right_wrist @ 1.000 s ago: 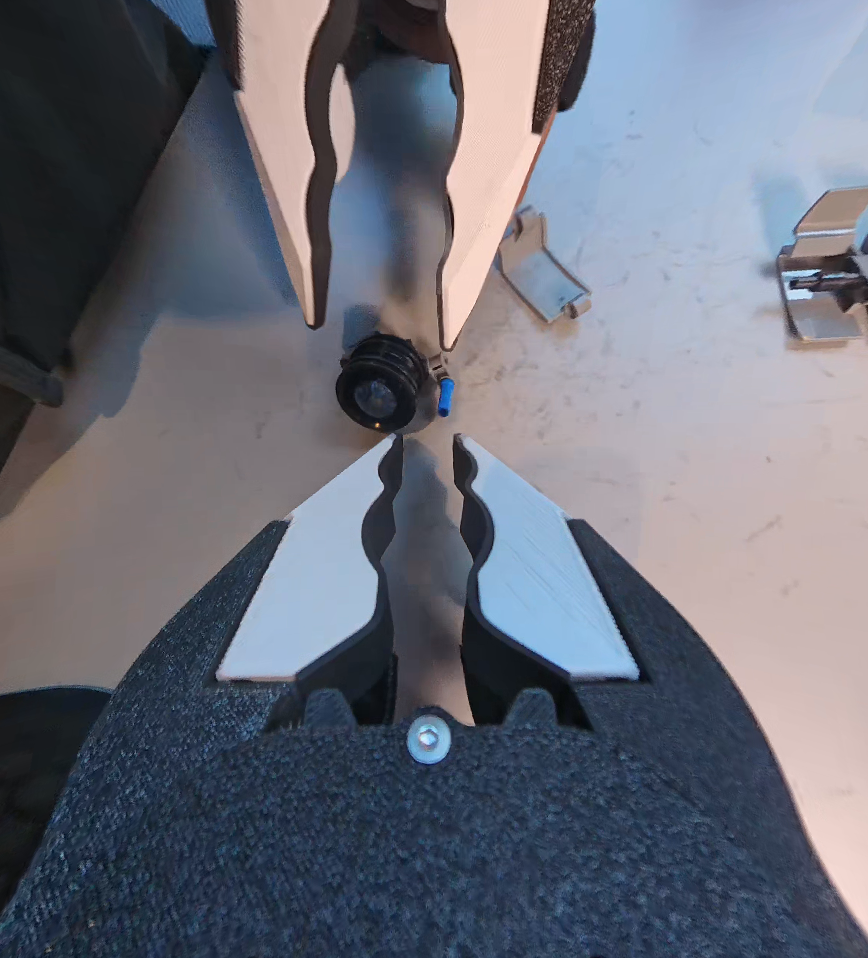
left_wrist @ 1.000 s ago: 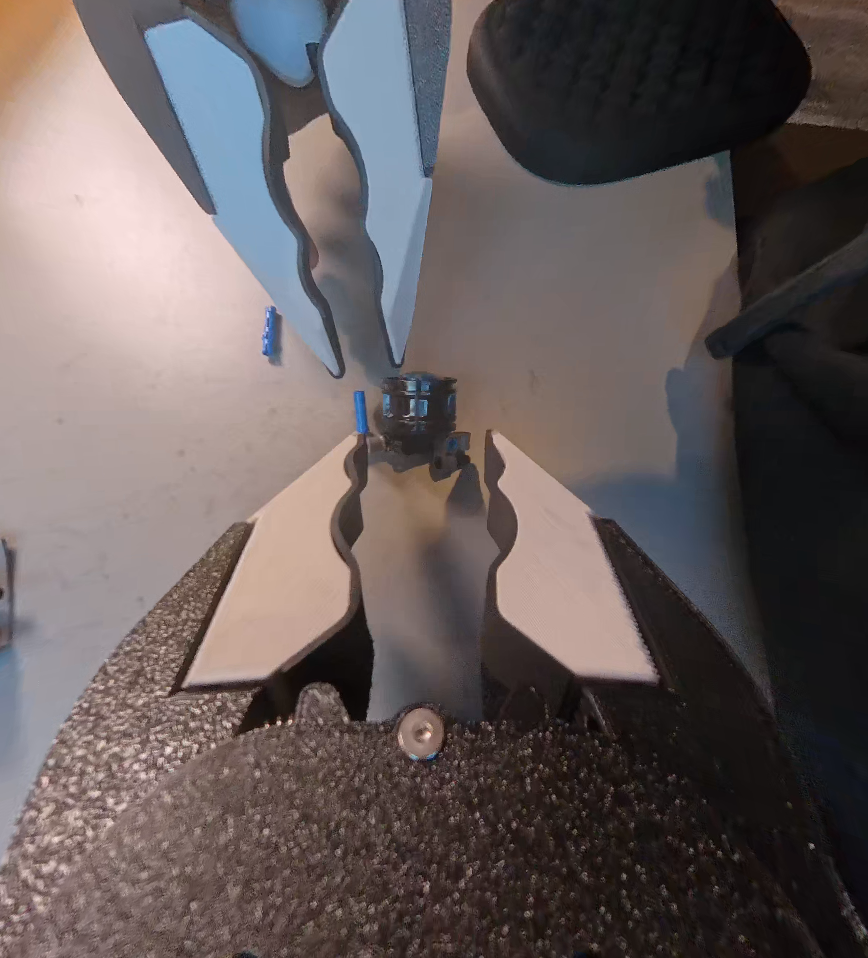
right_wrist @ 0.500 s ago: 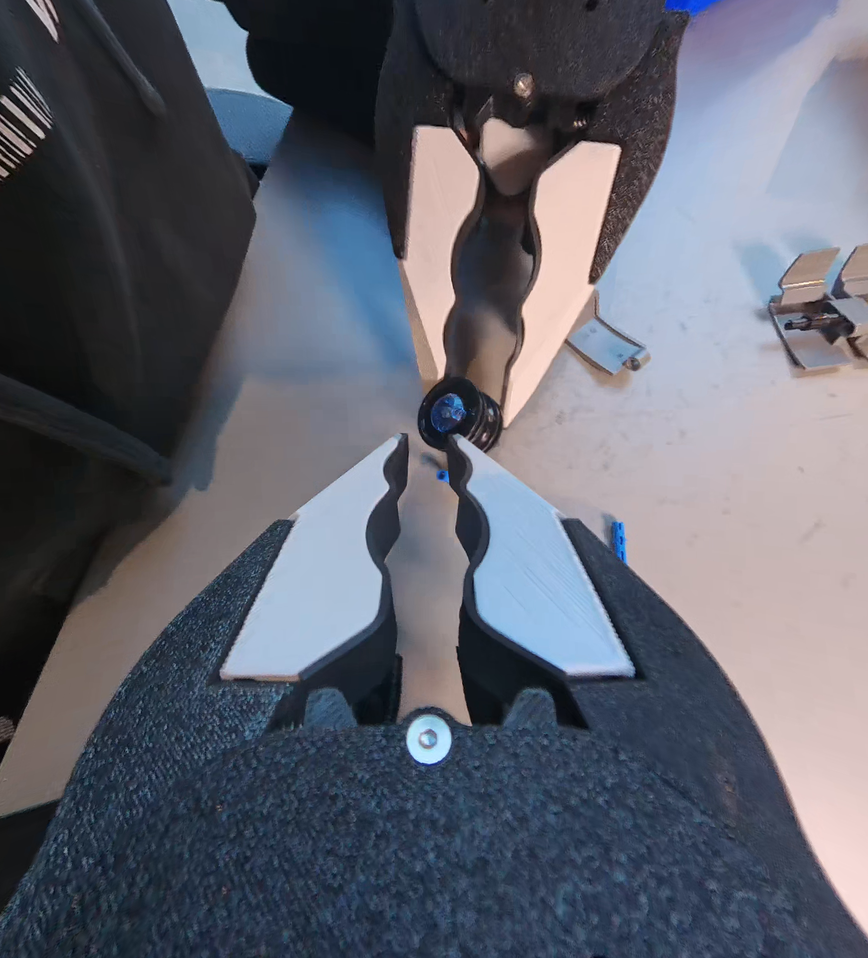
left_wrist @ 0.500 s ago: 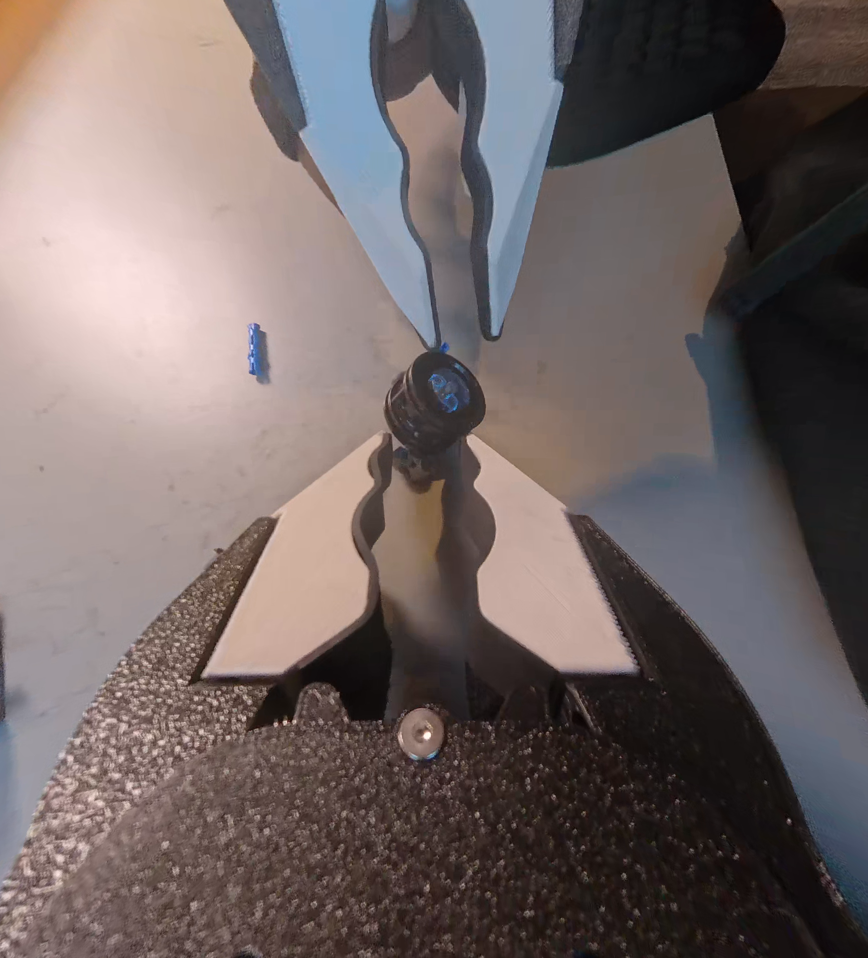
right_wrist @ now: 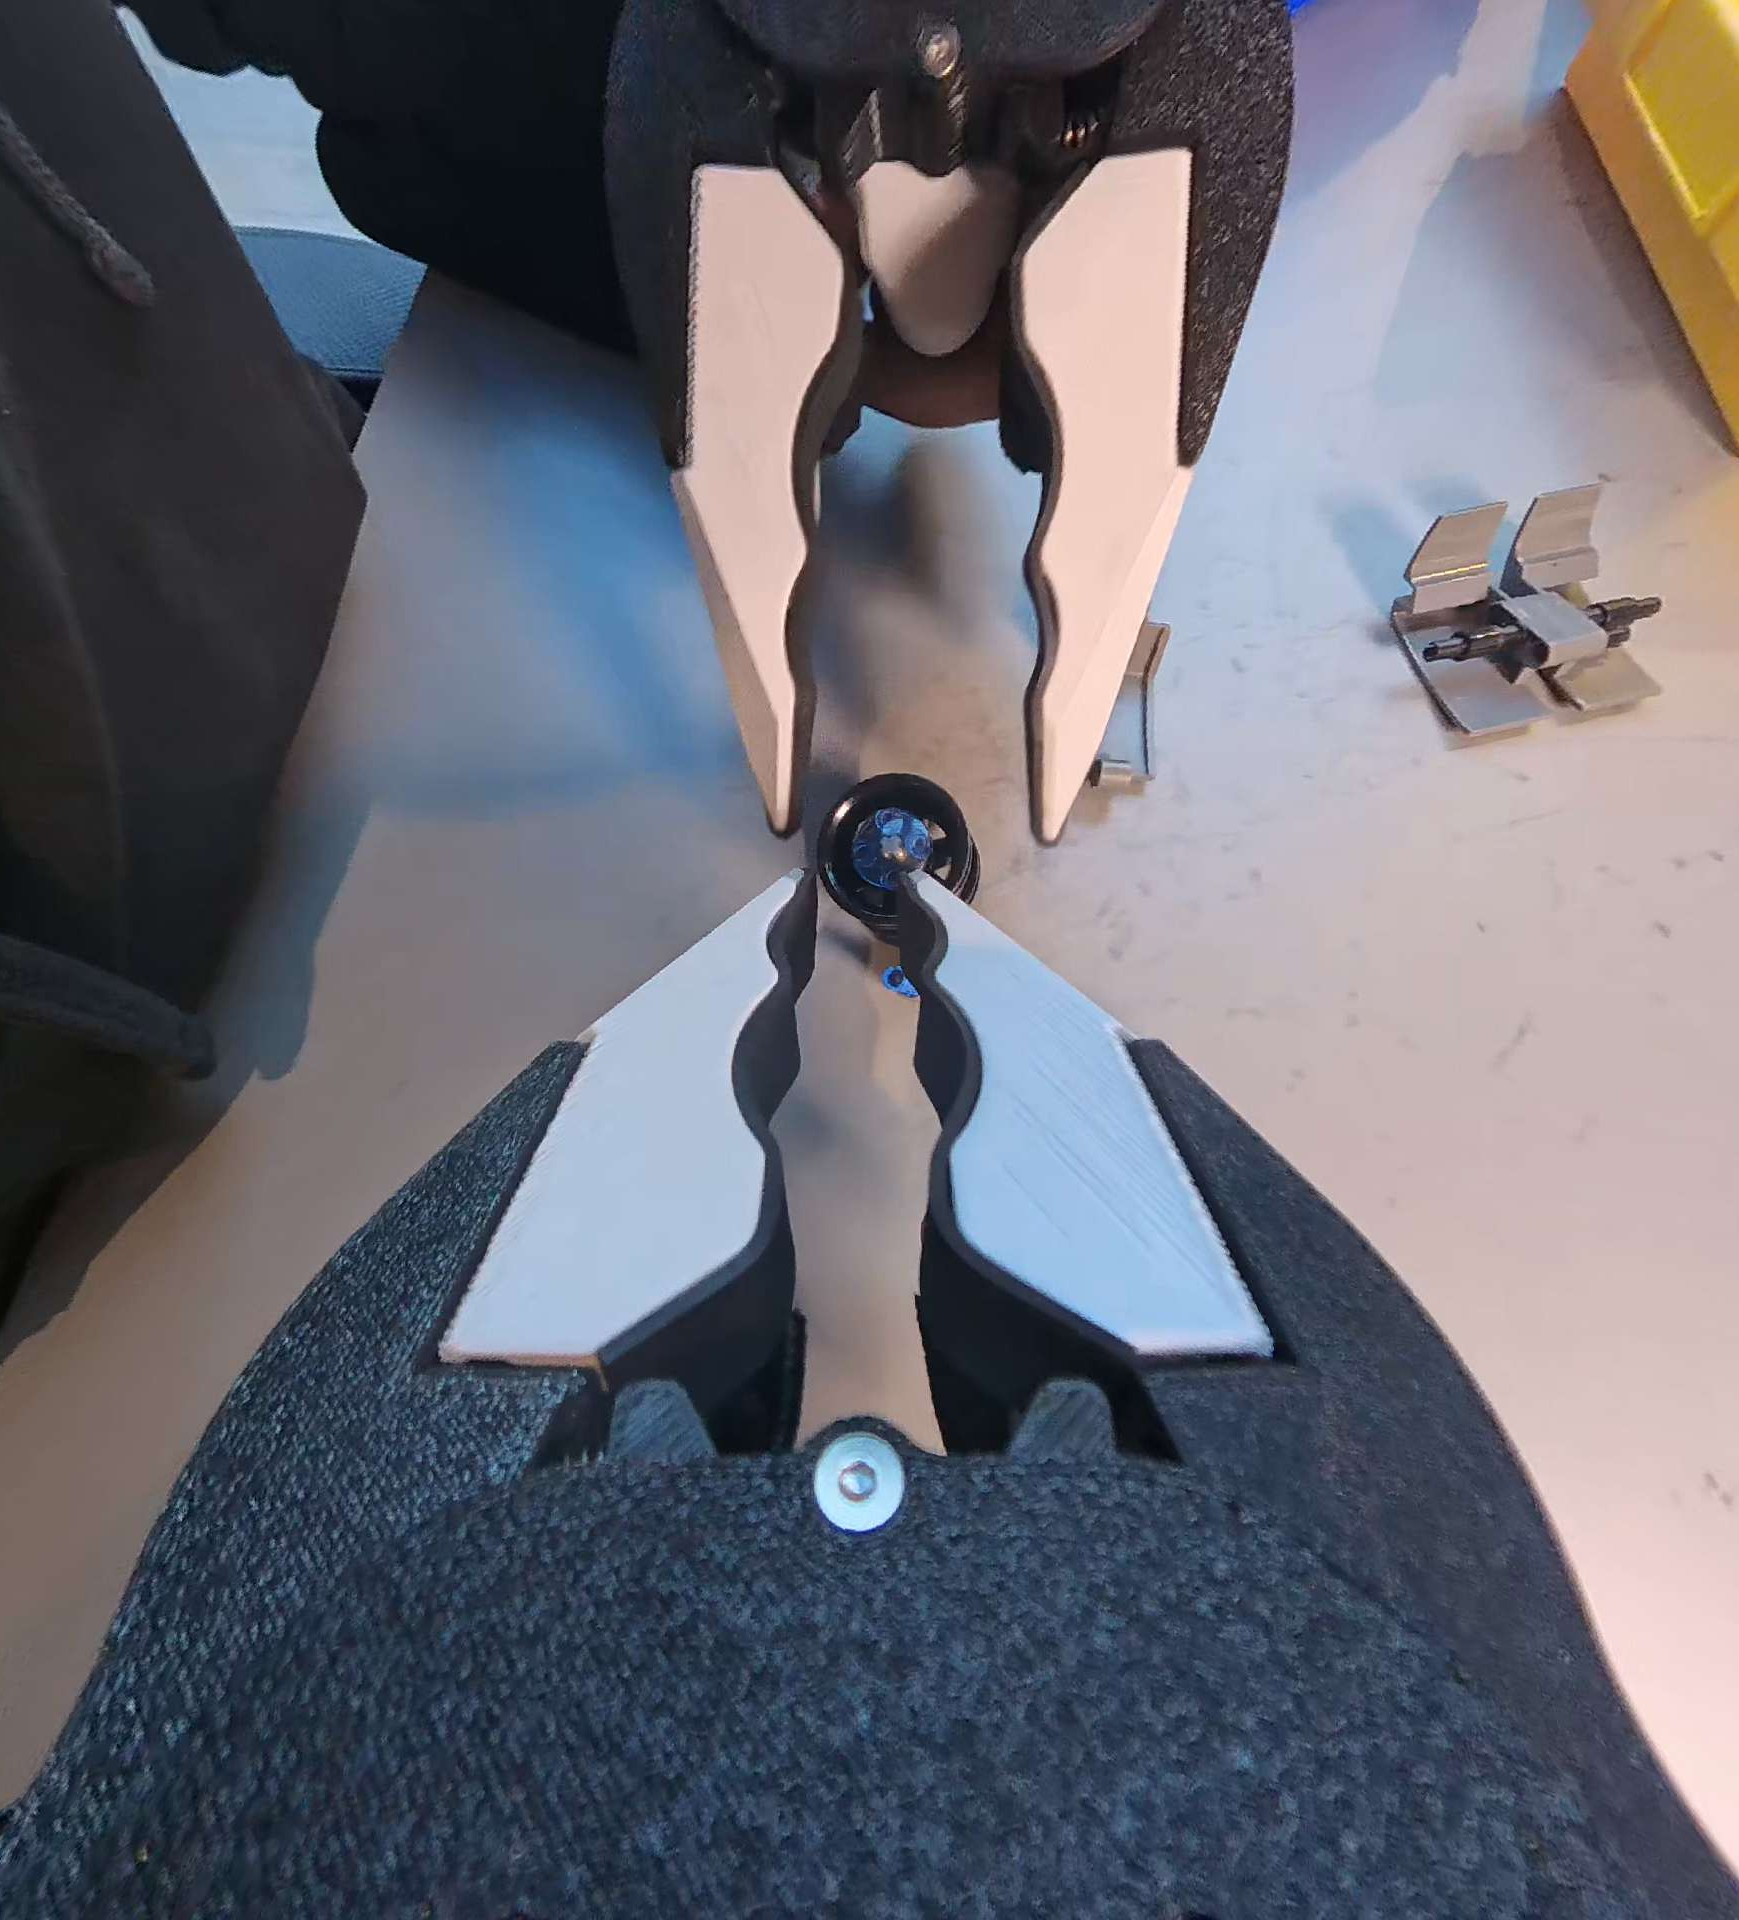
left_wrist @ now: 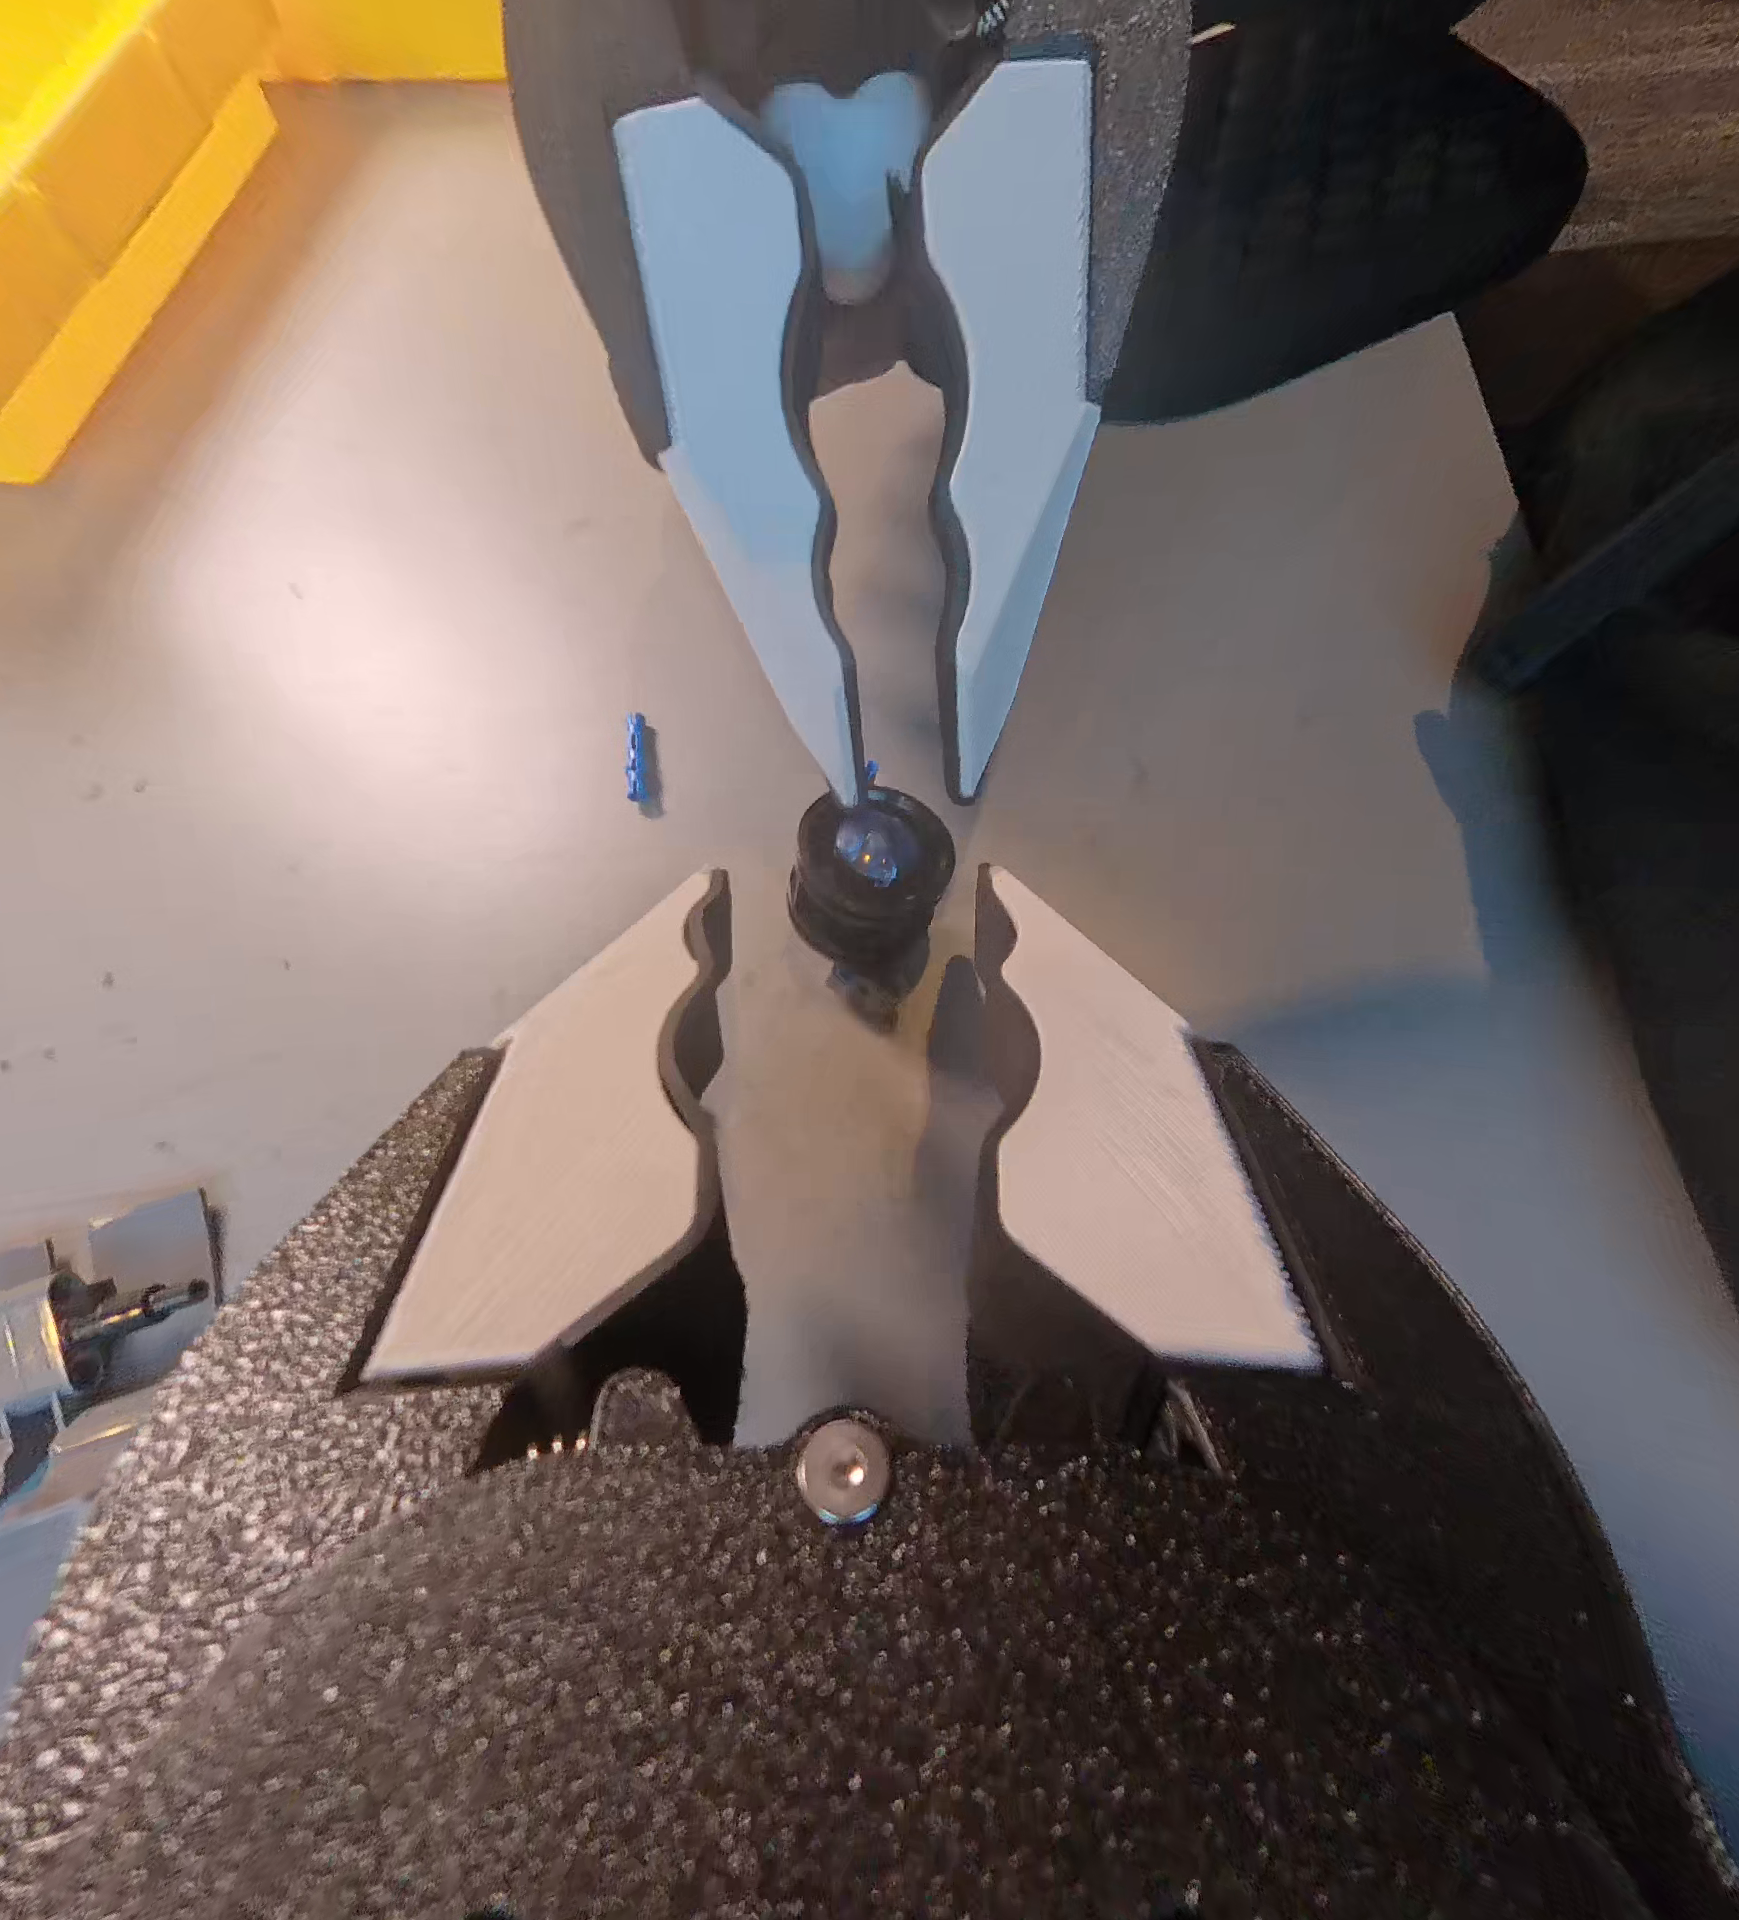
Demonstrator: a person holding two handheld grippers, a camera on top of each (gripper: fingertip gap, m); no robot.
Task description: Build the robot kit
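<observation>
Left gripper [left_wrist: 854, 883]: held apart around a black ribbed cylinder [left_wrist: 870, 873].
Right gripper [right_wrist: 854, 883]: fingers slightly parted, tips touching the cylinder's rim.
Table [left_wrist: 325, 623]: a blue pin [left_wrist: 638, 756] lies nearby.

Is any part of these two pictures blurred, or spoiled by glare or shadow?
Left wrist view: soft motion blur, a pale glare patch on the table, the black part fairly sharp. Right wrist view: sharper, a bluish shadow beside the left gripper, edges bent by the wide lens.

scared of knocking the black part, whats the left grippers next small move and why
Probably close the left gripper on the black round part: its jaws stand open either side of it, while the right gripper seems only to touch its rim.
</observation>
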